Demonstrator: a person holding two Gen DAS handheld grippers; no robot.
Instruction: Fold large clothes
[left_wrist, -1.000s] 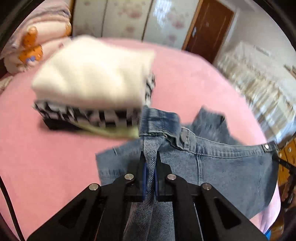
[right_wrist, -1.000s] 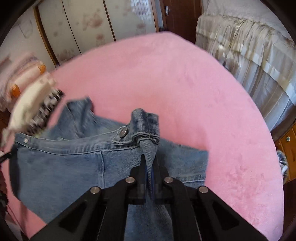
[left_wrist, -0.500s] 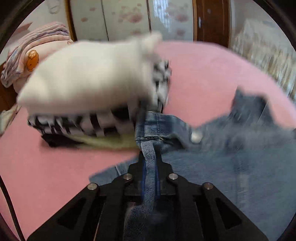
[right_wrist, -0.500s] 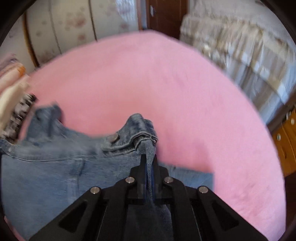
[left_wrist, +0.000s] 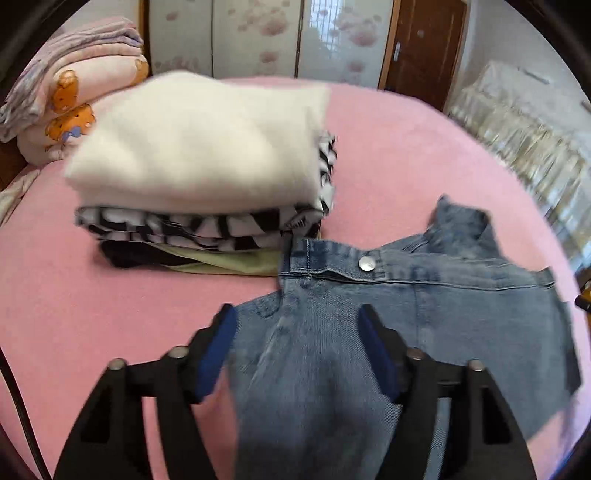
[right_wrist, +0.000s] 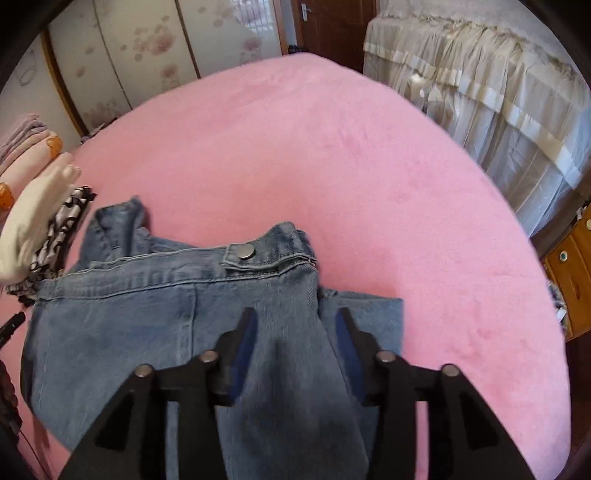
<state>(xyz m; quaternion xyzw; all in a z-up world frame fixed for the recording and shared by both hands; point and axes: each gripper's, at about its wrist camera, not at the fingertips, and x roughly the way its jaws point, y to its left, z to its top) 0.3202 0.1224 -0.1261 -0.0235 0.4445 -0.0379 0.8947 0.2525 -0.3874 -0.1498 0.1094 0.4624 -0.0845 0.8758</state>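
A blue denim garment (left_wrist: 388, 314) with metal snap buttons lies partly folded on the pink bed (left_wrist: 74, 302). It also shows in the right wrist view (right_wrist: 155, 317). My left gripper (left_wrist: 297, 321) is open, its jaws spread over the garment's left corner. My right gripper (right_wrist: 293, 325) is open, its jaws spread over the garment's right corner. Neither gripper holds the cloth.
A stack of folded clothes (left_wrist: 199, 166), white on top and black-and-white below, sits just left of the denim and shows in the right wrist view (right_wrist: 37, 229). Folded blankets (left_wrist: 66, 99) lie far left. A draped bed (right_wrist: 498, 103) and a wooden drawer unit (right_wrist: 572, 273) stand to the right.
Both grippers were shut on the denim's corners and have opened, letting the garment go onto the bed beside the stack.
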